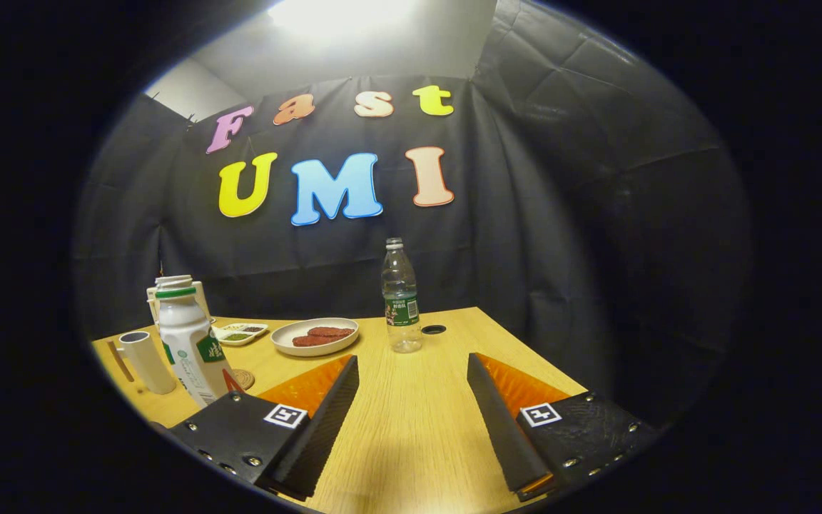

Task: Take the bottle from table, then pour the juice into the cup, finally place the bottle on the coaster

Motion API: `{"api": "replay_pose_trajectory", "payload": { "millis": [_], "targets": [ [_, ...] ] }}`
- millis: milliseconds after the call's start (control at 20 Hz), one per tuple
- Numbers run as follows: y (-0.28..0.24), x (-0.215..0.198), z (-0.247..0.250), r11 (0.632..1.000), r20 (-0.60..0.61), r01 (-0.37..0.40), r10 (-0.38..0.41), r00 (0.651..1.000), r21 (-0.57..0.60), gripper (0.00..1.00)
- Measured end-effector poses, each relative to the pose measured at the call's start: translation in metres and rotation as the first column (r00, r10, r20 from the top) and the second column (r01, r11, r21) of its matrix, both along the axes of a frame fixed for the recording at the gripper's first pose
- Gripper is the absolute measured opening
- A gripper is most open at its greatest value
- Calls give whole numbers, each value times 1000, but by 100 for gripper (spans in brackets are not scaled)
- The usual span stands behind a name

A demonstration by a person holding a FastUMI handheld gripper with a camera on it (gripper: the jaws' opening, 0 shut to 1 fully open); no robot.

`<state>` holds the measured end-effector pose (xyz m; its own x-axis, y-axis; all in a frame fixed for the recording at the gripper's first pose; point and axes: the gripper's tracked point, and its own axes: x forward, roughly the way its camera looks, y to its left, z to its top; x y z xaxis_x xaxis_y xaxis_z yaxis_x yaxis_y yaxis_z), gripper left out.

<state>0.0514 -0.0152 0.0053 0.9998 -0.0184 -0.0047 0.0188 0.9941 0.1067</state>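
A white juice bottle with a green cap stands upright on the wooden table, just left of my left finger. A white cup stands to the bottle's left. A round woven coaster lies flat behind the bottle's right side, partly hidden by the finger. My gripper is open above the table, with nothing between its fingers. A clear plastic water bottle stands upright just beyond the fingertips, near the middle.
A white plate with two red patties sits beyond the left finger. A small sauce dish lies left of it. A pale container stands behind the juice bottle. A black round hole marks the table by the water bottle.
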Motion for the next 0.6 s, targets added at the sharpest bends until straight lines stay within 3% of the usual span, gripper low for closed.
{"api": "replay_pose_trajectory", "payload": {
  "millis": [300,600],
  "targets": [
    [-11,2,7,999,47,25,-28,998,46,93],
    [-22,1,62,997,144,35,-45,989,71,93]
  ]
}}
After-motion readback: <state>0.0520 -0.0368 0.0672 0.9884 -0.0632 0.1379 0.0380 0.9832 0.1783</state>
